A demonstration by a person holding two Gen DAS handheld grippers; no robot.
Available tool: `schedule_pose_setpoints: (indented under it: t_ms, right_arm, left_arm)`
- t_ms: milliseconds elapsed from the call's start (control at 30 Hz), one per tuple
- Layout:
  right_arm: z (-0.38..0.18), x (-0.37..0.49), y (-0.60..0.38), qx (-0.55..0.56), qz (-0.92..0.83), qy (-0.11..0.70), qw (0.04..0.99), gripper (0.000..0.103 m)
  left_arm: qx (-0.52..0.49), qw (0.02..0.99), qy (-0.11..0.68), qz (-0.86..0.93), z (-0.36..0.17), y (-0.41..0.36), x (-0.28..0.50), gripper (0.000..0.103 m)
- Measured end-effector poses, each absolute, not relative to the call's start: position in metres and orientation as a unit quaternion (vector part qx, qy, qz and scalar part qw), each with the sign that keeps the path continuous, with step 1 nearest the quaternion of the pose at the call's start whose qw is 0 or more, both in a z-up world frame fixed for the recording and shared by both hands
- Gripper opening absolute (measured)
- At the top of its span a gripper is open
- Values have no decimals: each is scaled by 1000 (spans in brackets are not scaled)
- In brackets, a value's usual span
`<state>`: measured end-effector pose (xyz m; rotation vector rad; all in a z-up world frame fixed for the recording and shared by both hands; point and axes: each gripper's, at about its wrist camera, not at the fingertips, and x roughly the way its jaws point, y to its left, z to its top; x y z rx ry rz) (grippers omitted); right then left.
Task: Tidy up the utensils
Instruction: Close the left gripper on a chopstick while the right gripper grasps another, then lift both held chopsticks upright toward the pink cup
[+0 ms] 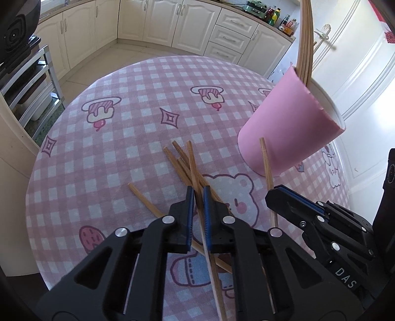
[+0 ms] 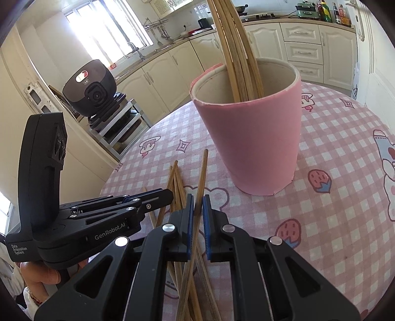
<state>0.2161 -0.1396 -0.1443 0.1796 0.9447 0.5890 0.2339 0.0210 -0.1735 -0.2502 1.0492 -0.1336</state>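
Observation:
A pink holder cup [image 1: 288, 123] stands on the checked table with several chopsticks [image 1: 305, 37] upright in it; it also shows in the right wrist view [image 2: 254, 138]. Loose wooden chopsticks [image 1: 181, 160] lie crossed on the cloth. My left gripper [image 1: 197, 197] is shut on one chopstick [image 1: 191, 160] that runs back between its blue pads. My right gripper [image 2: 197, 205] is shut on another chopstick [image 2: 203, 170], pointing toward the cup. The right gripper shows in the left wrist view [image 1: 284, 195], and the left one in the right wrist view [image 2: 158, 195].
The round table [image 1: 123, 138] has a pink checked cloth with cartoon prints. A rice cooker [image 2: 91, 86] sits on a metal rack left of the table. Cream kitchen cabinets [image 1: 187, 22] line the far wall, with bottles [image 1: 286, 22] on the counter.

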Motion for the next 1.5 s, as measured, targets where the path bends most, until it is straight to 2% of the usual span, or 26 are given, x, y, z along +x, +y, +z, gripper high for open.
schedule_pose_setpoints:
  t_ms: [467,767,833,900,1100,1167,1233,1267,1300,1500]
  right_arm:
    - [-109,191,-146,74,289,420,857,5]
    - [-125,197,-133,56,258,454,851,9]
    - [-131,201,-131,58,245,463,850,13]
    - [-136,209,-127,65,239,472,846,25]
    - [-152,226,-115,64,236,489,838,26]
    - [-157,230,-112,65,238,495,833,26]
    - [-161,233,-108,61,239,500,831,21]
    - [-162,234,-108,63,241,501,829,11]
    - [-163,234,-110,65,243,499,829,7]
    - [-134,224,-121,80,259,460,846,5]
  left_arm:
    - [-107,887,440,-93,-110,16,196,6]
    - [-118,884,444,-82,-114,30,191,6]
    - [-119,884,445,-80,-116,33,193,6]
    - [-122,883,446,-79,-118,35,196,6]
    - [-125,879,452,-83,-126,39,207,6]
    - [-124,878,454,-84,-129,38,209,6]
    - [-123,878,456,-85,-130,38,211,6]
    - [-123,877,456,-85,-131,37,212,6]
    - [-123,877,456,-86,-131,37,212,6]
    - [-122,883,444,-93,-117,36,206,6]
